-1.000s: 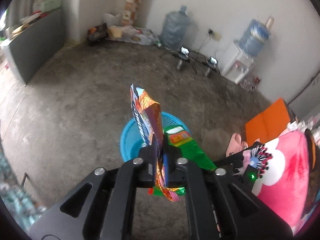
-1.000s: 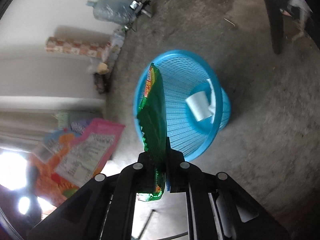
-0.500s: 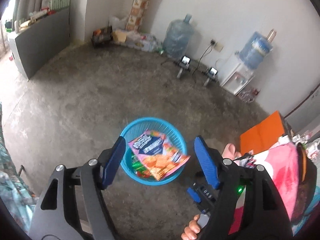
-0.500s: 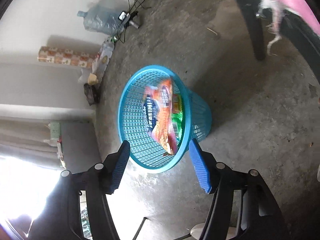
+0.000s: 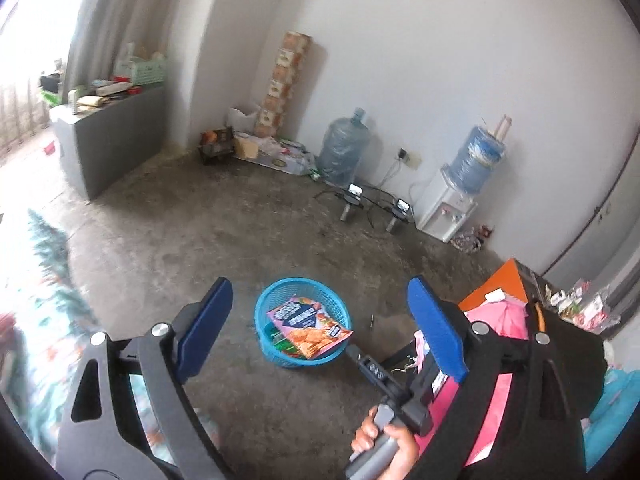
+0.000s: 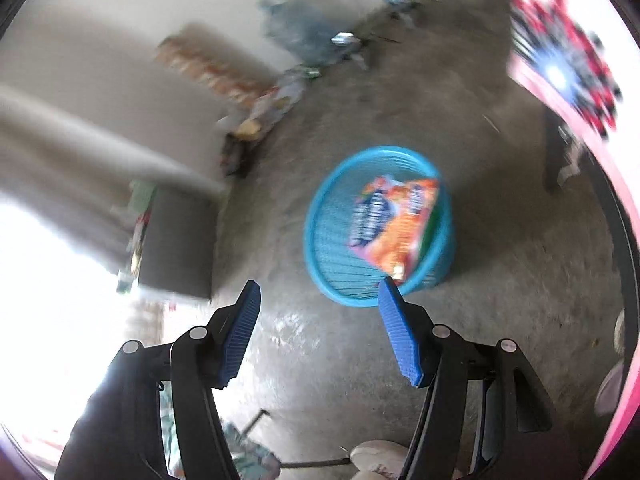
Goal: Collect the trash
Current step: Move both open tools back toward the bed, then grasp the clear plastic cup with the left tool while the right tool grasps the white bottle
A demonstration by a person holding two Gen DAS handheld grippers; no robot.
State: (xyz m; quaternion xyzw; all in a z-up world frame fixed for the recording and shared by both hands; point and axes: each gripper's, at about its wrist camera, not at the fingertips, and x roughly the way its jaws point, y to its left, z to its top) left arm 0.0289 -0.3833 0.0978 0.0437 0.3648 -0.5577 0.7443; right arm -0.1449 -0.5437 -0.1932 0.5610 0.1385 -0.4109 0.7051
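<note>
1. The left wrist view alone shows a hand (image 5: pixel 386 446) holding a grey handle at the bottom edge, plus a water dispenser (image 5: pixel 448 210) and a large water bottle (image 5: pixel 344 152) against the far wall.
2. The right wrist view is blurred; it alone shows a dark table leg (image 6: pixel 554 152) standing right of the basket.
3. The blue basket (image 5: pixel 264 312) stands on the concrete floor (image 5: pixel 200 240), with an orange snack bag (image 5: pixel 310 330) lying across it, one corner over the rim, and a green wrapper (image 5: pixel 282 342) beneath.
4. The left gripper (image 5: pixel 320 312) is empty, its fingers spreading wider.
5. The right gripper (image 6: pixel 318 312) fingers stand apart, nothing between them.
6. Bare floor surrounds the basket on its near and left sides.
</note>
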